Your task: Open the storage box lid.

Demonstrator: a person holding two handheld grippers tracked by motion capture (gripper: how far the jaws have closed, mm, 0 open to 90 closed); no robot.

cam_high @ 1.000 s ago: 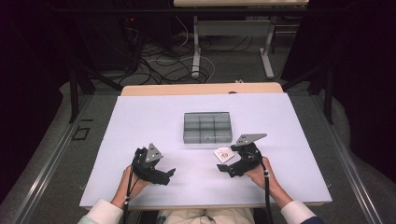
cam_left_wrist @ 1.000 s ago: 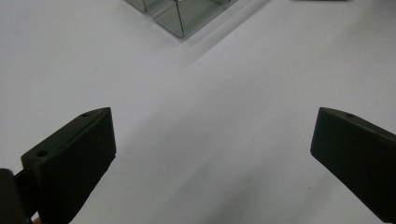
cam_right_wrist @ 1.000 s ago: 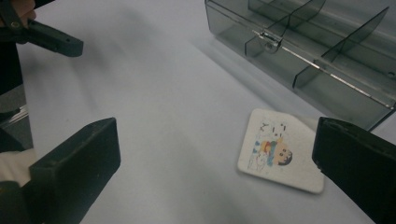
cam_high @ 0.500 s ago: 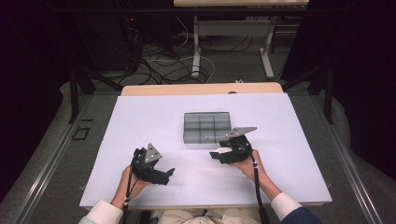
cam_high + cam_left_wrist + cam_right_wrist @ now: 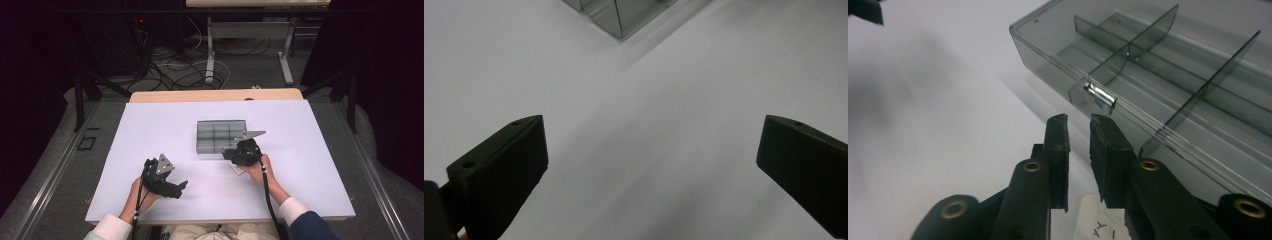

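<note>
- The right hand-held gripper is almost closed: a narrow gap separates its two jaws and nothing sits in that gap.
- The task part is a small metal cylinder. It lies just ahead of the jaw tips and slightly to their right, at the near wall of the clear compartment box. Whether it rests on the rim or just inside the wall cannot be determined.
- The long axis of the small metal cylinder runs roughly along that near wall and therefore crosswise to the reach of the jaws. One end points ahead and left of the hand-held gripper; the other points right and back toward it.
- Judgement: the step in hand is handling this part at the box edge, either seating it or picking it up.
- To do it well, open the jaws just wider than the part's diameter.
- Shift the tips slightly right until the part is centred between them.
- Close across the short diameter at mid-length, not on an end, so that the part does not pivot or squirt out.
- Keep the tips off the thin wall and the dividers, since a push may slide the box along the bench.
- A white card lies under the jaws; avoid dragging it.
- The left hand-held gripper is released, with its jaws spread wide over bare bench, and the box corner lies far ahead of it.
</note>
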